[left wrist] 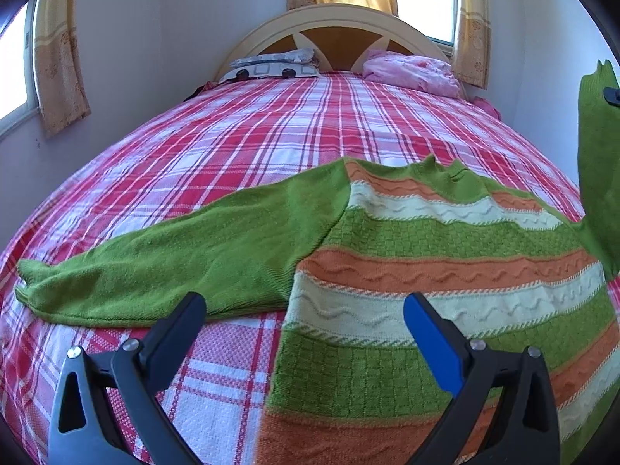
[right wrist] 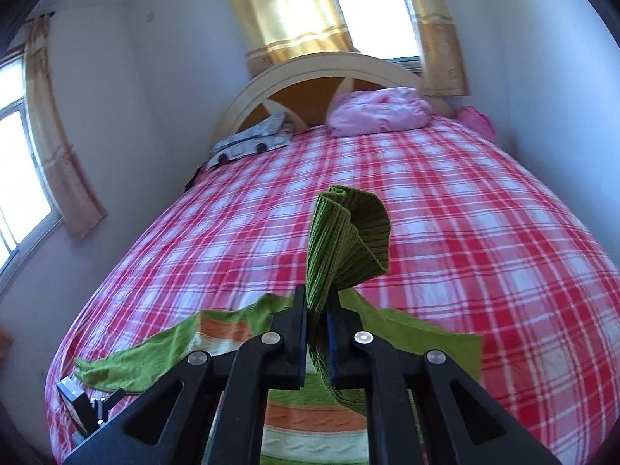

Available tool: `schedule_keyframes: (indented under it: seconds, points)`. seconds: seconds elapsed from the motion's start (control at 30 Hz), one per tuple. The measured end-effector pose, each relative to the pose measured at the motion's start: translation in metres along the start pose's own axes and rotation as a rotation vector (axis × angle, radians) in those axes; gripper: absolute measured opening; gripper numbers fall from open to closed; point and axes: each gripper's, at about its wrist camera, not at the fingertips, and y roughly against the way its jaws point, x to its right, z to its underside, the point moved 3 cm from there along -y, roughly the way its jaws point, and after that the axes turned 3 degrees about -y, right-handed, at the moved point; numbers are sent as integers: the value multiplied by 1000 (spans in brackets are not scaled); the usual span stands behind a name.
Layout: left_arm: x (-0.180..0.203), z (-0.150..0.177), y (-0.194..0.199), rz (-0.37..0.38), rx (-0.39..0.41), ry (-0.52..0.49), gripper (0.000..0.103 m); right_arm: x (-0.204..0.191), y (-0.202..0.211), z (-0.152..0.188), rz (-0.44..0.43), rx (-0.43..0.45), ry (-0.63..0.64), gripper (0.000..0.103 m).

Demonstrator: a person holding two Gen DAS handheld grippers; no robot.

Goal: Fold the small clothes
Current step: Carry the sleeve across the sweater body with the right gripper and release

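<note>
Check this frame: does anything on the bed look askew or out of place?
Only the expected: the striped sweater lies flat except its right sleeve, lifted off the bed by the cuff in the shut right gripper. The left sleeve lies spread out; the left gripper hovers open. Nothing looks damaged.

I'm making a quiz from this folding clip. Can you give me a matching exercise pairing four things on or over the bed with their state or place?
Things:
1. right sleeve cuff
2. left sleeve
3. left gripper
4. pink bundle

States or places:
A. lying flat, stretched out on the plaid bedspread
B. by the headboard
C. open, nothing between its fingers
D. lifted off the bed, pinched in the right gripper

Pairs: 1-D, 2-A, 3-C, 4-B
</note>
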Motion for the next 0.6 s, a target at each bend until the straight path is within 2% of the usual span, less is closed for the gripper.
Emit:
schedule_keyframes:
  seconds: [0.07, 0.17, 0.37, 0.5, 0.53, 0.57, 0.6]
  points:
    - [-8, 0, -2, -2, -19, 32, 103, -24, -16, 11, -35, -18, 26, 7]
    - [-14, -1, 0, -15, -14, 28, 103, -56, -42, 33, -79, -61, 47, 7]
    - [-24, -3, 5, -42, -3, 9, 103, -108, -99, 107, -133, -169, 115, 7]
    - [-25, -6, 6, -45, -14, 5, 103, -105, -126, 141, -180, -252, 84, 9]
    - [-25, -6, 7, -41, -20, -1, 103, -100, -129, 148, -183, -273, 68, 20]
    - [-23, -7, 9, -36, -18, -12, 103, -93, -130, 155, -175, -299, 57, 46]
    - [-21, -8, 10, -30, -15, -20, 103, -86, -129, 158, -170, -316, 48, 61]
